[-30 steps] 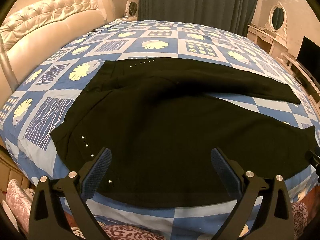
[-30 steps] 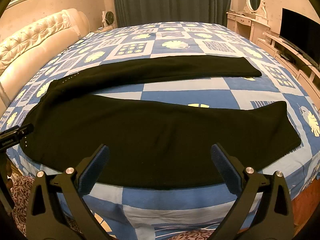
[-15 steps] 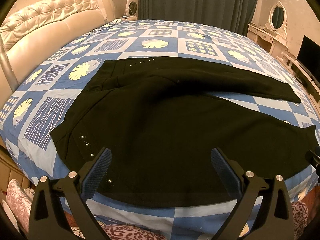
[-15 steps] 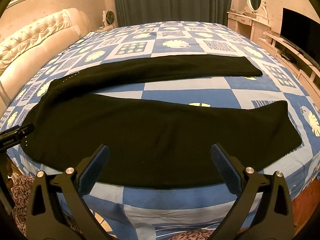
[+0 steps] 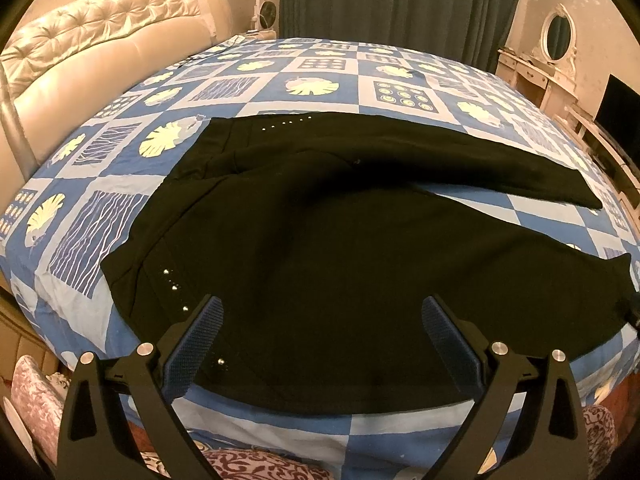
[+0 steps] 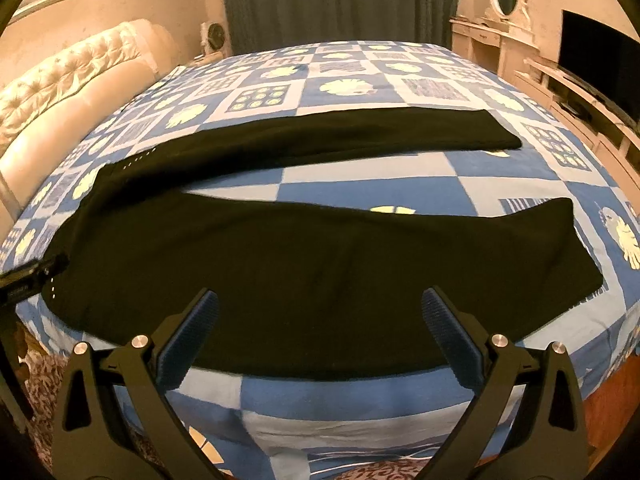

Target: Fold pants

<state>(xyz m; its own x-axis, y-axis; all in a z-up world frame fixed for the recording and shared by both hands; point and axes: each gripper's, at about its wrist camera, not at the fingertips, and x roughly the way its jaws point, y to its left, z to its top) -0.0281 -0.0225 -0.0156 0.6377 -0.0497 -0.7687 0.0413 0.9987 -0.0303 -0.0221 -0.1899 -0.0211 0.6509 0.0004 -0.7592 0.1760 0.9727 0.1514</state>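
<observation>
Black pants [image 5: 328, 248] lie spread flat on the bed, waist to the left, both legs running right and splayed apart. They also show in the right wrist view [image 6: 304, 264], with the near leg's hem at the right and the far leg behind it. My left gripper [image 5: 320, 332] is open and empty, hovering over the near edge of the hip area by small studs. My right gripper [image 6: 320, 328] is open and empty over the near leg's front edge. The left gripper's tip shows at the left edge of the right wrist view [image 6: 32, 276].
The bed has a blue and white patchwork cover [image 5: 312, 88] and a cream tufted headboard [image 5: 92, 40] at the left. A dark curtain [image 6: 332, 0], a dresser with oval mirror [image 5: 556, 36] and a TV [image 6: 596, 68] stand beyond. Patterned fabric [image 5: 256, 466] lies below the bed's front edge.
Both views have shifted very slightly; the grippers stay open and the pants lie as before.
</observation>
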